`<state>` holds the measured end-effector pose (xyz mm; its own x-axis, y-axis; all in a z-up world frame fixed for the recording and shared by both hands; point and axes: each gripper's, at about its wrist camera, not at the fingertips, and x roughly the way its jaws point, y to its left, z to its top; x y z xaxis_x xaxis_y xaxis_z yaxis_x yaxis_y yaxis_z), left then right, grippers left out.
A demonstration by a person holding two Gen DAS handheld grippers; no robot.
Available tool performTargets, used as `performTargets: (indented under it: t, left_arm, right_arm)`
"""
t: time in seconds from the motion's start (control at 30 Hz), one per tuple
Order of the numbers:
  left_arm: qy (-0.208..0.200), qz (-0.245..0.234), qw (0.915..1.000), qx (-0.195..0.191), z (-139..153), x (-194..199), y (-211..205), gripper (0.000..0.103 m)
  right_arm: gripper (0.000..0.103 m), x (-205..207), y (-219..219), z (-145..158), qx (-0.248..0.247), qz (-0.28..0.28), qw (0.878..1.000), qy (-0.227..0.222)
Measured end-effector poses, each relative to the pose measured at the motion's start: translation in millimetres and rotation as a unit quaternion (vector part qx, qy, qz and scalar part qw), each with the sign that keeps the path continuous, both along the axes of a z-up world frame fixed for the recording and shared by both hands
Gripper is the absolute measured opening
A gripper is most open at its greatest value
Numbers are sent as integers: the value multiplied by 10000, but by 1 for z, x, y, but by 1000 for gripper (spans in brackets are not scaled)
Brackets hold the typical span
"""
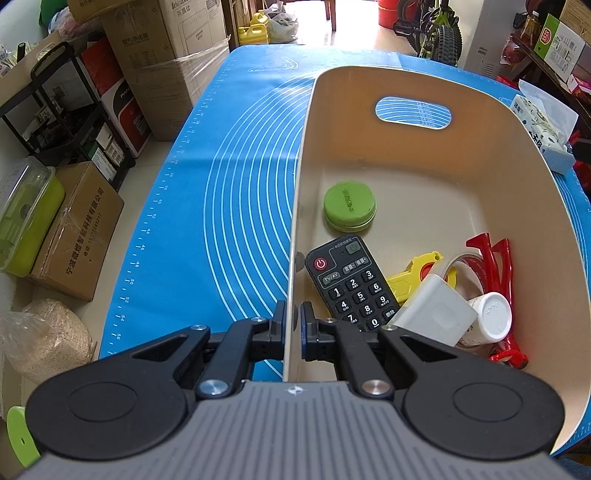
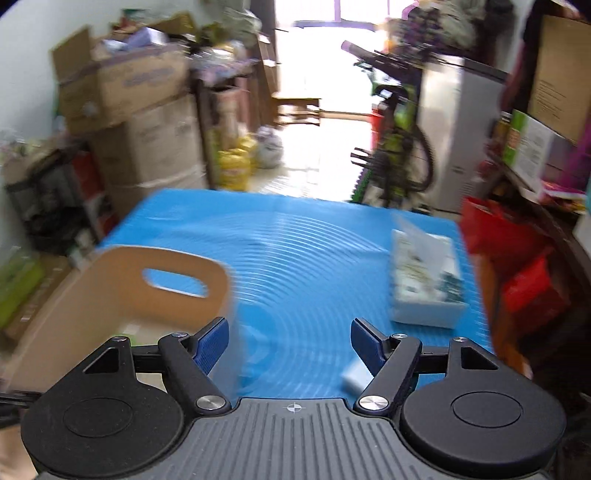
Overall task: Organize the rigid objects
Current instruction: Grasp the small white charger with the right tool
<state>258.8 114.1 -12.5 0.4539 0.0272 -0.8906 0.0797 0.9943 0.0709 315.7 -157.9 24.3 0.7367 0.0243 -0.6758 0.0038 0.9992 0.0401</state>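
Observation:
A cream storage bin point(image 1: 406, 96) stands on the blue mat point(image 1: 240, 184). It holds a green round tin point(image 1: 349, 205), a black remote point(image 1: 352, 284), a yellow tool point(image 1: 417, 275), a white box point(image 1: 436, 310), a white bottle point(image 1: 491, 319), a tape roll point(image 1: 465, 266) and a red piece point(image 1: 495, 266). My left gripper point(image 1: 293, 323) is shut on the bin's left wall near its near end. My right gripper point(image 2: 290, 345) is open and empty above the mat, right of the bin point(image 2: 122, 280). A small white object point(image 2: 354, 376) lies on the mat by its right finger. The right wrist view is blurred.
A tissue pack point(image 2: 424, 280) lies on the mat's right side and shows in the left wrist view point(image 1: 543, 129). Cardboard boxes point(image 1: 166, 55) and a black rack point(image 1: 66, 110) stand left of the table. A bicycle point(image 1: 439, 29) stands beyond the far edge. Red bags point(image 2: 517, 258) sit at right.

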Motion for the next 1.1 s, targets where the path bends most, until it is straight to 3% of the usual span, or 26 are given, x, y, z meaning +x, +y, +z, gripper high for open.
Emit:
performTargets:
  t: [0.4, 0.7, 0.93, 1.0, 1.1]
  left_arm:
    - [21, 9, 10000, 4, 0, 1, 0, 8]
    - [16, 4, 10000, 30, 0, 1, 1, 8]
    - [16, 1, 10000, 62, 0, 1, 1, 8]
    - [13, 1, 10000, 77, 0, 1, 1, 8]
    - [14, 7, 10000, 76, 0, 1, 1, 8]
  right_arm:
    - [82, 27, -41, -88, 144, -542, 9949, 838]
    - [82, 38, -43, -116, -40, -656, 9952, 729]
    - [85, 46, -43, -128, -150, -440, 9965, 700]
    - [79, 43, -45, -128, -83, -346, 9974, 625]
    - [62, 38, -47, -126, -87, -338, 9980, 530]
